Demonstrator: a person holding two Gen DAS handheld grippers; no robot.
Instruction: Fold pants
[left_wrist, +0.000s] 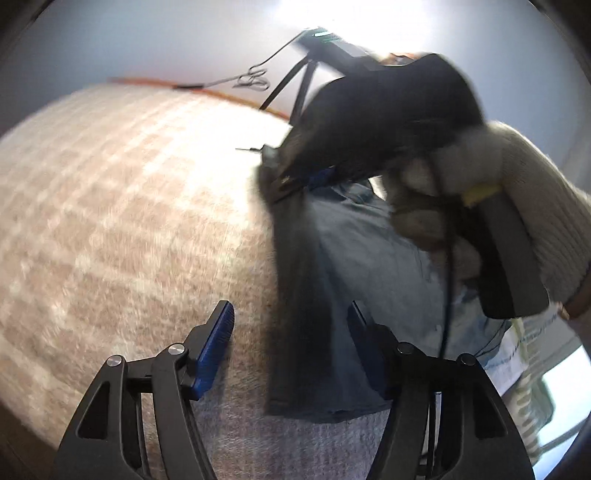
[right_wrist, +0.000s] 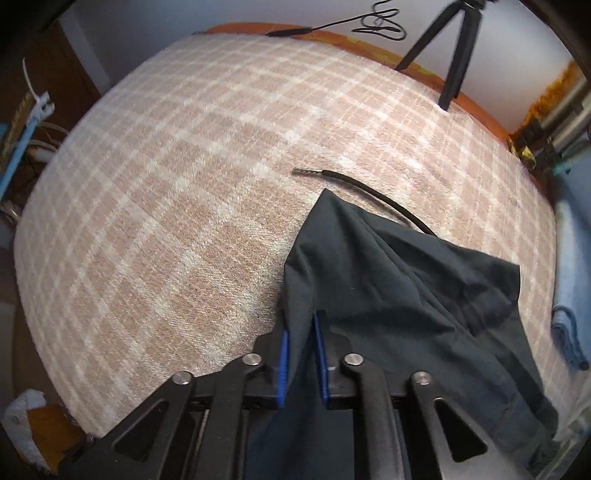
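Observation:
Dark blue-grey pants (right_wrist: 406, 295) lie bunched on a plaid blanket (right_wrist: 184, 184). My right gripper (right_wrist: 301, 362) is shut on a fold of the pants, with cloth pinched between its blue pads and trailing back under it. In the left wrist view the pants (left_wrist: 332, 277) hang as a long strip from that right gripper (left_wrist: 295, 181), which is blurred and held by a hand in a cream sleeve (left_wrist: 524, 192). My left gripper (left_wrist: 291, 339) stands open low over the blanket (left_wrist: 129, 203). The strip's lower part lies between its fingers, and the pads do not press on it.
A black cable (right_wrist: 369, 184) lies on the blanket just beyond the pants. A black tripod (right_wrist: 458, 48) stands at the far edge, with cords on the wall behind it. A folded light blue cloth (right_wrist: 569, 332) sits at the right edge.

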